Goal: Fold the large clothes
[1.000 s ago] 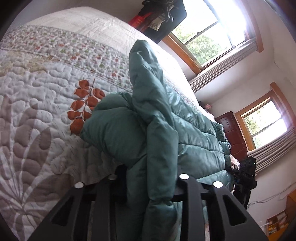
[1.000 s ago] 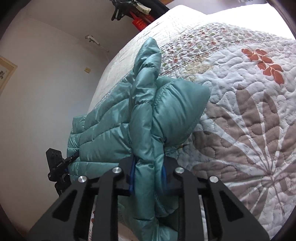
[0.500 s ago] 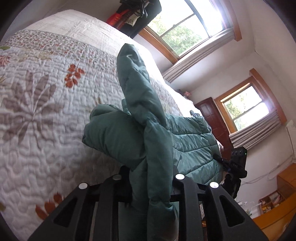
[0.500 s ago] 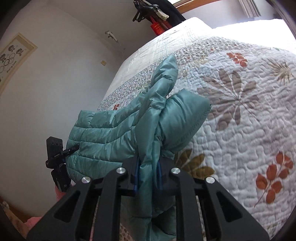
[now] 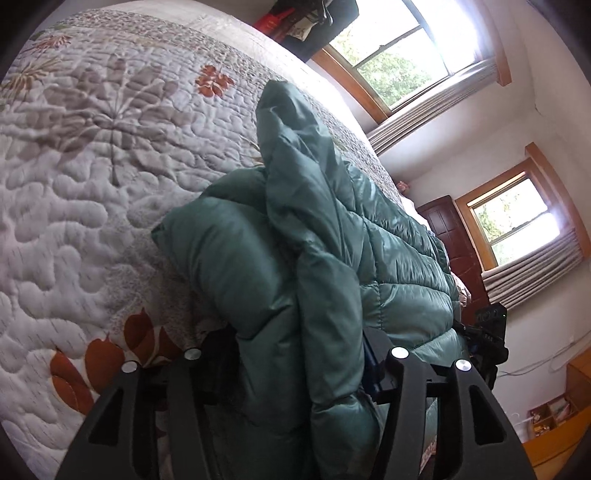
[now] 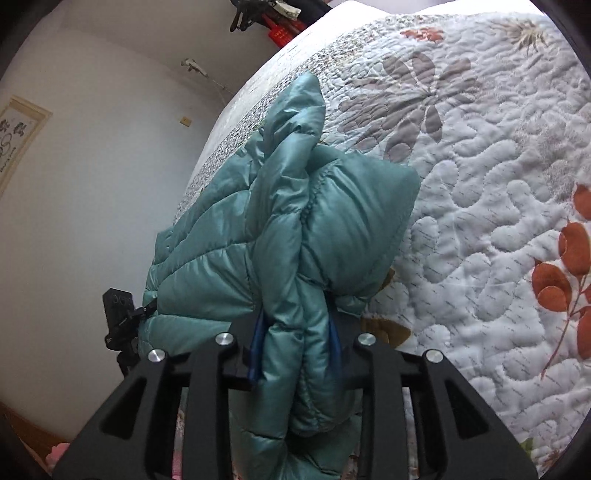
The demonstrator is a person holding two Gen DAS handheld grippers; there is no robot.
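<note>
The teal puffer jacket (image 5: 369,258) is being clamped by the left gripper (image 5: 295,354) and the right gripper (image 6: 295,332) above the quilted bed (image 6: 480,221).

Both tongs (image 5: 295,354) (image 6: 295,332) have carried the puffer jacket (image 5: 332,258) further along the quilt (image 5: 92,184).

Puffer jackets: one, teal (image 5: 399,266), seen from both wrists (image 6: 229,236).
Grippers: two; the left gripper (image 5: 295,354) and the right gripper (image 6: 295,332), each seen in the other's view too.
Quilts: one, white with leaf patterns (image 5: 92,206).
Windows: two, wood-framed, the upper (image 5: 410,48) and the lower (image 5: 517,221).
Doors: one, dark wood (image 5: 450,229).
Framed pictures: one on the wall (image 6: 18,136).
Hanging clothes beyond the bed: a dark bundle (image 5: 314,22), possibly several items; too bunched to count.
</note>
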